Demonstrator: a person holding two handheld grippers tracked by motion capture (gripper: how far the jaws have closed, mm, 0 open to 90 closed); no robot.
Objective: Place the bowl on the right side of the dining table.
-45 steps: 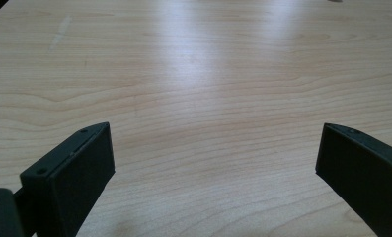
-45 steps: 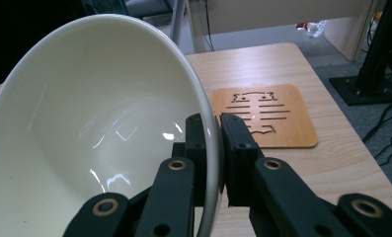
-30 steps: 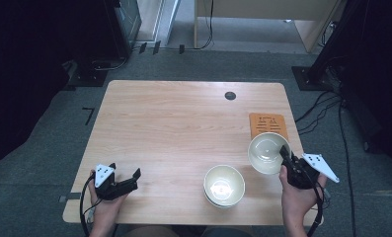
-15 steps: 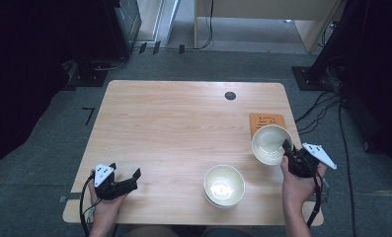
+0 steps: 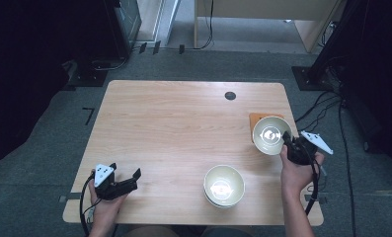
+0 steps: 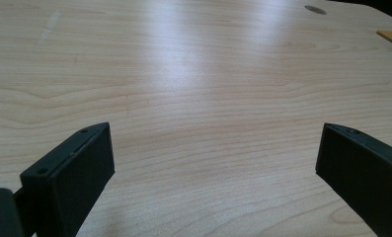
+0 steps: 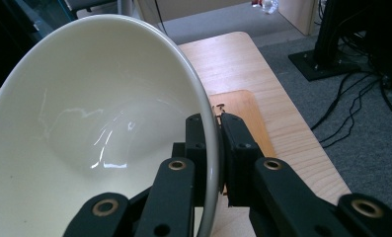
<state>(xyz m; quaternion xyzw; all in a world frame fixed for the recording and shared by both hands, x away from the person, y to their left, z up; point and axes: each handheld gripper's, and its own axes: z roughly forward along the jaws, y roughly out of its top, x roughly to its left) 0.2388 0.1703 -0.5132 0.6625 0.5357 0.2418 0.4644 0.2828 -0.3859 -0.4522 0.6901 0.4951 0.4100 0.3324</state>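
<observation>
No text, label, brand, number or sign can be read here. The orange mat [image 5: 256, 118] at the table's [image 5: 183, 128] right edge, just behind the held bowl [image 5: 271, 135], carries a small dark mark near its front edge in the right gripper view, too small and blurred to make out. The bowls and the tabletop bear no lettering.
</observation>
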